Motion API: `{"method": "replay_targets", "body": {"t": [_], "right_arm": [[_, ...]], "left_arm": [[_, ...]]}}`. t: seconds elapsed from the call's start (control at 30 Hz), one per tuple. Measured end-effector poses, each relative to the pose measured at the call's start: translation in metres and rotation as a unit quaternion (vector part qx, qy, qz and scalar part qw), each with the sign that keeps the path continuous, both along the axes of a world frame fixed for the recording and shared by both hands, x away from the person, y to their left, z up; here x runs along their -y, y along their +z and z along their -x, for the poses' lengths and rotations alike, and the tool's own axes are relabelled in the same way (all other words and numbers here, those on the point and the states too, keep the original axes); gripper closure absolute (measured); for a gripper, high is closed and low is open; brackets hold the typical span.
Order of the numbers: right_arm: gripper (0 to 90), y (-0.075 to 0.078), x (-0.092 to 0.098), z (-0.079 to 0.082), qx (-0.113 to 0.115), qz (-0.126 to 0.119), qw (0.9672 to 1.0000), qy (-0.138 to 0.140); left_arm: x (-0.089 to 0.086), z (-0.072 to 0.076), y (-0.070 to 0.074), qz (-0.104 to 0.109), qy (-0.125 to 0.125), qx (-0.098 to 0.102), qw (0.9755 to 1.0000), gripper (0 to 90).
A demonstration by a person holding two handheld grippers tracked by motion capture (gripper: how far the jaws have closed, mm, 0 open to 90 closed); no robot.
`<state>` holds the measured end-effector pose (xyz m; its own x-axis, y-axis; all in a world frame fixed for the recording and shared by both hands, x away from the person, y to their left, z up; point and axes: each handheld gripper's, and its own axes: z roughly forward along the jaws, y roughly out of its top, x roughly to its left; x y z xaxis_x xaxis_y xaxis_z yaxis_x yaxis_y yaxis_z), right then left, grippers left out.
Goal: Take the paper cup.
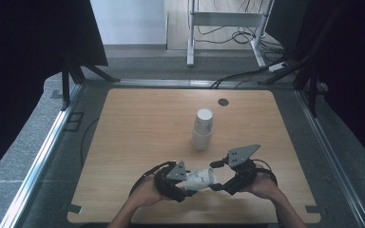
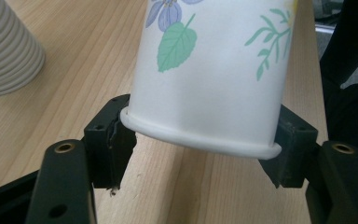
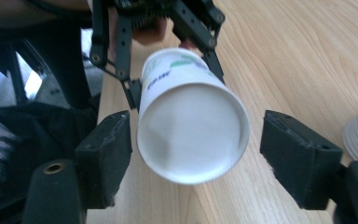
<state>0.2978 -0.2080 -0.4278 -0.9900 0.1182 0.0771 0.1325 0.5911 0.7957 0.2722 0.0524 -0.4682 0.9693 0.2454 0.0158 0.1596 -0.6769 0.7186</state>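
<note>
A person sits at the near edge of a light wooden table (image 1: 138, 123) with a gripper in each hand, and between them lies a paper cup (image 1: 200, 179) held on its side just above the tabletop. The left gripper (image 1: 186, 185) has it: its two black pads are pinched against the cup near the rolled rim, one on each side. In the left gripper view the cup (image 2: 214, 74) fills the top of the picture, white with a blue flower, a green leaf and some thin green sprigs printed on it, and the rim sits right between the pads (image 2: 112, 140).

The right gripper (image 1: 216, 186) comes in from the other side, facing the cup's flat bottom. Its pads stand apart on either side of the cup's base (image 3: 193, 135). The left-hand pad (image 3: 107, 154) in that view is just beside the cup wall (whether it actually touches I cannot tell), while the other one is clearly off it, with wood showing in the gap. No earlier picture is at hand, so I speak only of how they stand.

Farther back, near the middle of the table, a stack of white cups (image 1: 202, 129) stands upside down, well apart from the hands. A small dark round cable hole (image 1: 223, 101) sits near the far edge.
</note>
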Motion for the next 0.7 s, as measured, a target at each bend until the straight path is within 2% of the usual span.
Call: {"method": "replay_targets", "body": {"t": [0.03, 0.07, 0.13, 0.17, 0.2, 0.27, 0.3, 0.53, 0.6, 0.63, 0.7], "right_arm": [[20.8, 0.001, -0.002, 0.001, 0.002, 0.020, 0.9998, -0.001], [20.8, 0.001, -0.002, 0.001, 0.002, 0.020, 0.9998, -0.001], [19.8, 0.001, -0.004, 0.003, 0.005, 0.036, 0.9993, -0.001], [19.6, 0.001, -0.007, 0.004, 0.012, 0.054, 0.9984, -0.006], [19.6, 0.001, -0.007, 0.004, 0.012, 0.054, 0.9984, -0.006], [19.6, 0.001, -0.011, 0.004, 0.021, 0.079, 0.9966, -0.012], [19.6, 0.001, -0.011, 0.004, 0.021, 0.079, 0.9966, -0.012], [19.8, 0.000, -0.019, 0.008, 0.031, 0.111, 0.9933, -0.009], [20.0, -0.002, -0.025, 0.010, 0.036, 0.130, 0.9909, -0.005], [20.0, -0.002, -0.025, 0.010, 0.036, 0.130, 0.9909, -0.005], [20.4, -0.005, -0.031, 0.013, 0.040, 0.153, 0.9875, 0.002]], "left_arm": [[0.000, 0.000, 0.001, -0.006, 0.000, 0.000, 1.0000, 32.8], [-0.001, 0.000, 0.002, -0.009, 0.001, 0.000, 1.0000, 32.8], [-0.001, 0.000, 0.003, -0.017, 0.001, 0.001, 0.9999, 32.8], [-0.001, 0.000, 0.006, -0.030, 0.000, 0.004, 0.9995, 32.8], [-0.001, 0.000, 0.006, -0.030, 0.000, 0.004, 0.9995, 32.8], [0.001, 0.000, 0.007, -0.044, -0.002, 0.006, 0.9990, 32.8], [0.002, 0.000, 0.008, -0.051, -0.005, 0.008, 0.9987, 32.8], [0.012, 0.003, 0.009, -0.112, -0.009, 0.025, 0.9933, 32.8], [0.015, 0.005, 0.009, -0.123, -0.010, 0.029, 0.9919, 32.8], [0.017, 0.005, 0.009, -0.131, -0.010, 0.032, 0.9908, 32.8], [0.019, 0.007, 0.010, -0.141, -0.010, 0.038, 0.9892, 32.8]]}}
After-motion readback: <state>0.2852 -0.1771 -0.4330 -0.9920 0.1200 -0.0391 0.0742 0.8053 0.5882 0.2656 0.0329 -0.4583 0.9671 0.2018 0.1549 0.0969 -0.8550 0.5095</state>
